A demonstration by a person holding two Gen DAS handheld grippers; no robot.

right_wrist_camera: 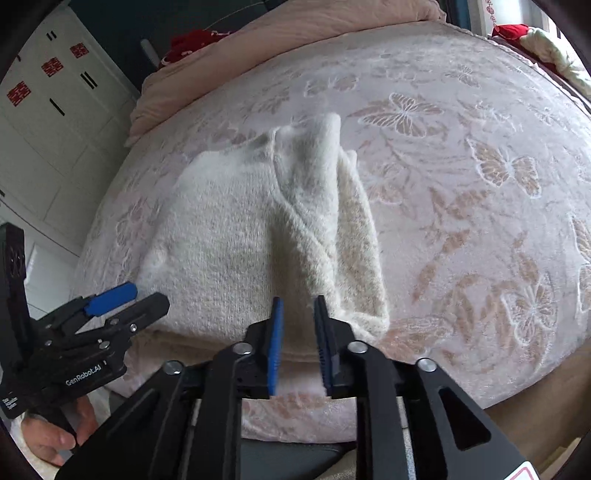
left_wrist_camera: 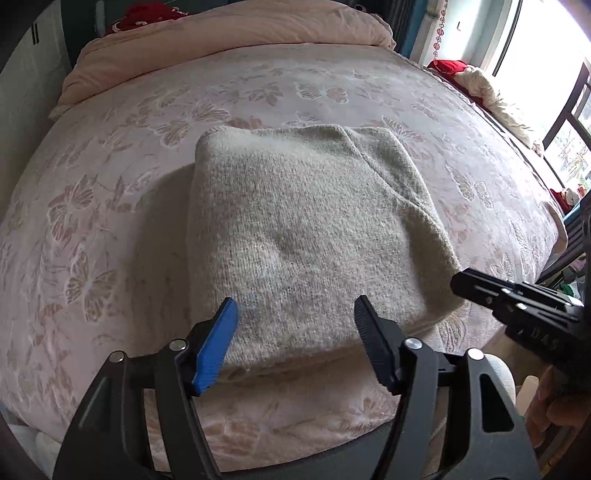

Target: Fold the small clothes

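So the bed (left_wrist_camera: 110, 221) takes up pretty much everything I can see, pink cover with butterflies all over it, a rolled-up quilt (left_wrist_camera: 229, 33) along the far end and something red poking out behind it. Window's off to the right, white cupboards (right_wrist_camera: 55, 122) to the left.

The sweater (left_wrist_camera: 303, 229) sits on the near half of the bed, roughly in the middle, its near edge close to the edge of the mattress. It's already down to a chunky rectangle, several layers thick, so I'd say the folding on this one is mostly done. Left side looks tidy and square. The right side is the messy bit: from my right camera a loose flap (right_wrist_camera: 325, 206) stands up in a ridge along that edge instead of lying flat, with a softer layer spilling out under it.

My left gripper (left_wrist_camera: 295, 325) is wide apart, just over the near edge of the sweater, nothing in it. My right gripper (right_wrist_camera: 298, 332) is only a bit apart, at the near right corner; the fabric is just past the tips, and I don't think the pads (right_wrist_camera: 275, 347) are squeezing anything.

What's left, I reckon: flatten that right flap, then maybe a pat down.
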